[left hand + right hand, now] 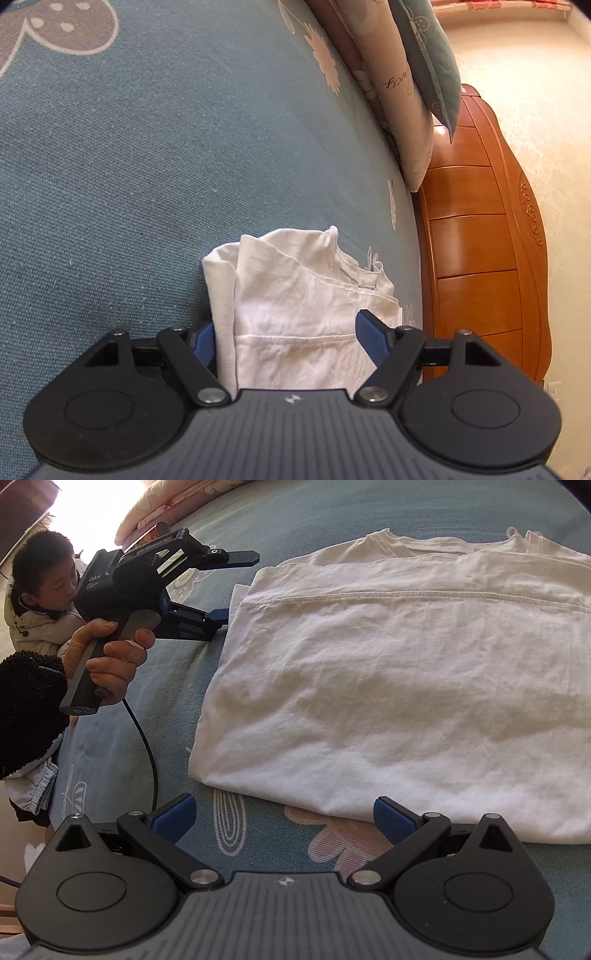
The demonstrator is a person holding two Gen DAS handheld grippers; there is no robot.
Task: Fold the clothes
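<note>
A white T-shirt (pixel 388 683) lies folded flat on the blue-green bed sheet (pixel 332 509). In the left wrist view the shirt (pixel 295 295) shows end-on, bunched between the fingers. My left gripper (pixel 286 339) is open, its blue pads (pixel 369 339) standing apart from the cloth on either side. From the right wrist view, the left gripper (pixel 236 587) sits at the shirt's left edge, held by a hand (pixel 110 657). My right gripper (pixel 284 816) is open at the shirt's near edge, low over the sheet, with nothing pressed between its pads.
Pillows (pixel 399 92) lean against a wooden headboard (pixel 476 258) at the bed's right side. A person in a light jacket (pixel 37 620) stands beside the bed at the left. A black cable (pixel 147 746) trails from the left gripper across the sheet.
</note>
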